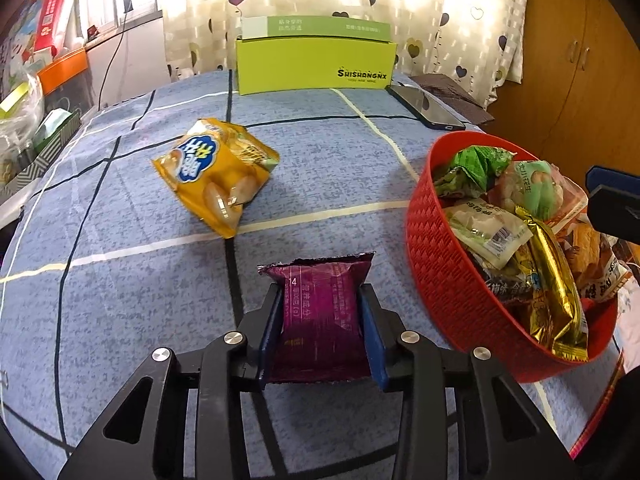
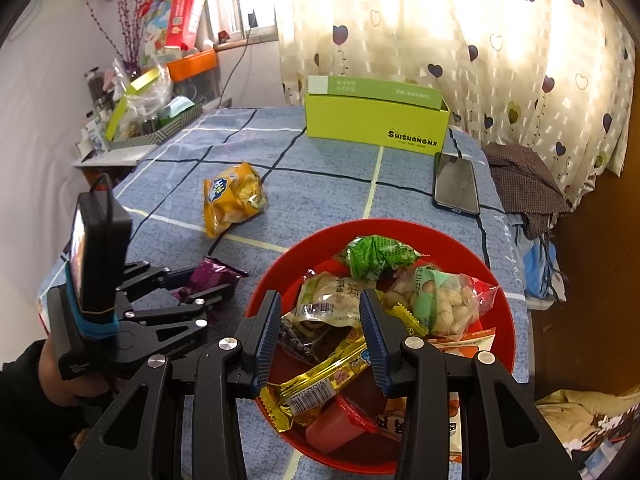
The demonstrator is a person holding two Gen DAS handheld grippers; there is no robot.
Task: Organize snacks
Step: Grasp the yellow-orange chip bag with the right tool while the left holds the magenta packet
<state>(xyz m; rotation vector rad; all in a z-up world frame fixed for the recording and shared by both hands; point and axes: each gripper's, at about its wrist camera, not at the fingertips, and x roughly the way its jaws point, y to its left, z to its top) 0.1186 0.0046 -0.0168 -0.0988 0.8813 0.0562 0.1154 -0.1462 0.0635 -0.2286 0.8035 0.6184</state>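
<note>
The left tool (image 1: 320, 320) is clamped on a purple snack packet (image 1: 320, 312), its blue pads pressing the packet's two sides; the packet lies flat on the blue checked cloth (image 1: 120, 280) of the counter, at six o'clock in the left wrist view. A yellow snack bag (image 1: 218, 172) lies on the cloth at about ten o'clock from the purple packet, well apart from it. The red basket (image 1: 440, 280) stands just beside the purple packet at three o'clock, filled with snacks: a green packet (image 1: 472, 164), a bag of peanuts (image 1: 536, 188) and a gold wrapper (image 1: 556, 292) among them.

The right tool (image 2: 320, 340) hangs over the basket with its jaws apart and nothing pressed between the pads; the snacks show beneath the gap. In the right wrist view the left tool appears at nine o'clock, gripped by a hand (image 2: 60, 380) in a dark sleeve, with the purple packet at its tip.

A lime-green box (image 1: 316, 64) stands at twelve o'clock on the far edge of the cloth, with a dark phone (image 1: 428, 108) lying flat near its right corner.
</note>
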